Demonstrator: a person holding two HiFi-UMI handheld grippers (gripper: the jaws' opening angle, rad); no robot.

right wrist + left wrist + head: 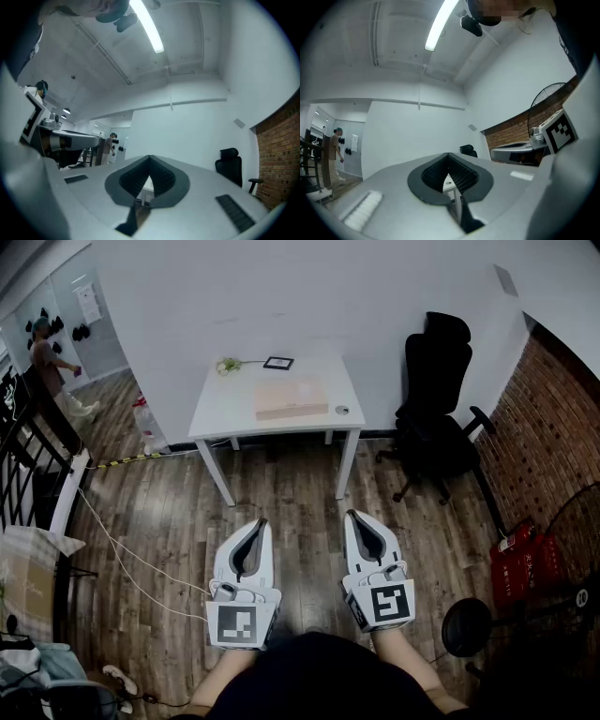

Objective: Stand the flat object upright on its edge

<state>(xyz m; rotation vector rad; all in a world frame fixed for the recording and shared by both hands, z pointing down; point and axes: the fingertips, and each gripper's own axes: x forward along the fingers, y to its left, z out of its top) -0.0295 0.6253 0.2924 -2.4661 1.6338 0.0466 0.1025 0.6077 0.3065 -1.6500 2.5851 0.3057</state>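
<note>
A flat tan box [292, 397] lies on the white table [225, 409] across the room, far from both grippers. My left gripper [259, 524] and right gripper [357, 518] are held side by side over the wooden floor, both pointing toward the table. Each is shut with nothing between its jaws. In the left gripper view the left gripper [449, 156] has its jaws closed together, with a sliver of the table showing through the gap. The right gripper [150, 159] is closed in the same way in the right gripper view.
A black office chair [433, 404] stands right of the table by a brick wall [553, 418]. A small framed picture [278, 363] and a small round object [342, 411] sit on the table. A person [49, 362] stands far left. White cables [122, 559] cross the floor; a fan [577, 521] is at right.
</note>
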